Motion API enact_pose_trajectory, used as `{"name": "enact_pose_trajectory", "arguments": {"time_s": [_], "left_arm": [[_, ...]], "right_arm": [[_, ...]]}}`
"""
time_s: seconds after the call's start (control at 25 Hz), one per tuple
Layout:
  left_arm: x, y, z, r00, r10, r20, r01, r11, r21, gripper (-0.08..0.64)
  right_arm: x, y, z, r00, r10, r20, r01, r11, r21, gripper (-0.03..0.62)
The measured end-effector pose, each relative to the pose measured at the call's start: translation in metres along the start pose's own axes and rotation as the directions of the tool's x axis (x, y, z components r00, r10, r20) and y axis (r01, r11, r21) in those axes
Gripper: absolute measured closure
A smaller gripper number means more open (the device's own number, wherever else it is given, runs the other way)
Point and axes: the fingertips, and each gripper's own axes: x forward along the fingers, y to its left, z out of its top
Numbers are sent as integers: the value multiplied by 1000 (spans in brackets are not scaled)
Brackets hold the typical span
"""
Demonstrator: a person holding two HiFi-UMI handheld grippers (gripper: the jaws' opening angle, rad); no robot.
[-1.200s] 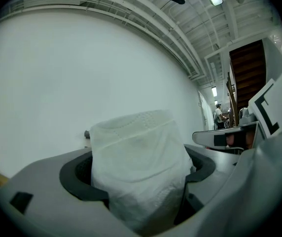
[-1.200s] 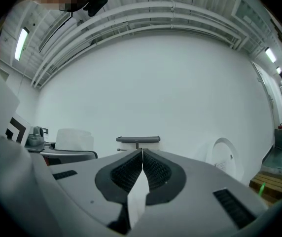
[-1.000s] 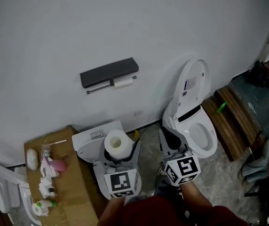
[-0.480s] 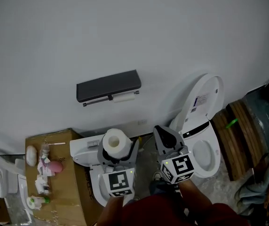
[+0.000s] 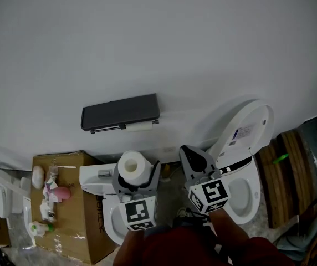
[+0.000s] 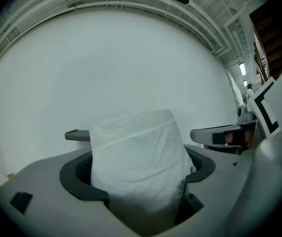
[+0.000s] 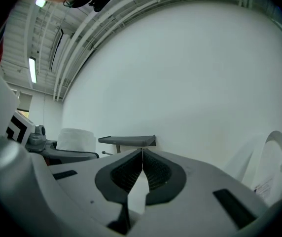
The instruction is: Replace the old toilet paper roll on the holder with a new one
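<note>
My left gripper (image 5: 134, 175) is shut on a full white toilet paper roll (image 5: 132, 163), which stands upright between its jaws (image 6: 140, 168). On the white wall ahead hangs the dark holder shelf (image 5: 119, 111) with a thin, nearly used-up roll (image 5: 140, 126) on the bar beneath it. My right gripper (image 5: 190, 152) is shut and holds nothing; its pads meet (image 7: 142, 154). In the right gripper view the holder shelf (image 7: 127, 140) shows just beyond the jaws. Both grippers point level at the wall, below the holder.
A white toilet (image 5: 246, 190) with its lid (image 5: 246, 127) raised stands to the right. A second white toilet (image 5: 98, 179) sits below the left gripper. At the left a cardboard box (image 5: 75, 229) carries small bottles and a pink object (image 5: 62, 193). Wooden boards (image 5: 283, 176) lie at the far right.
Both grippers have moved toward the wall, the left one carrying the new roll. The holder now sits closer above them and further left in the head view.
</note>
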Motion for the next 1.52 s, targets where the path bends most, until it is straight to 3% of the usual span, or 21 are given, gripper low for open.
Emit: {"name": "enact_pose_trajectory", "arguments": {"time_s": [0.24, 0.6, 0.84, 0.96, 1.12, 1.24, 1.28, 1.32, 1.44, 1.52], "left_arm": [[10, 12, -7, 1000, 26, -15, -26, 1000, 1, 78], [31, 35, -13, 1000, -5, -10, 5, 1000, -11, 77], [32, 40, -8, 1000, -4, 0, 4, 1000, 1, 78], [30, 42, -1, 1000, 0, 19, 0, 1000, -11, 78], [26, 46, -2, 1000, 8, 13, -8, 1000, 2, 78], [24, 49, -7, 1000, 10, -1, -10, 1000, 8, 78], [24, 49, -8, 1000, 10, -4, -10, 1000, 6, 77], [24, 49, -8, 1000, 9, -5, -9, 1000, 6, 78], [22, 50, -5, 1000, 10, 6, -10, 1000, 1, 77], [21, 51, -2, 1000, 13, 15, -13, 1000, -12, 77]], "right_arm": [[19, 0, -8, 1000, 19, -15, -19, 1000, 14, 574], [47, 7, -15, 999, -10, -41, 10, 1000, -6, 574], [64, 1, -25, 999, -21, -27, 23, 998, 62, 574], [75, 1, -31, 1000, -5, -9, 6, 987, 159, 572], [91, 2, -44, 1000, 27, 15, -30, 931, 363, 572], [106, 2, -56, 999, 48, 25, -54, 903, 426, 561], [112, 3, -60, 998, 64, 28, -70, 893, 445, 515], [117, 4, -64, 996, 81, 33, -87, 877, 472, 429], [131, 5, -75, 992, 107, 61, -122, 800, 588, 408], [139, 6, -84, 990, 112, 85, -140, 710, 690, 385]]}}
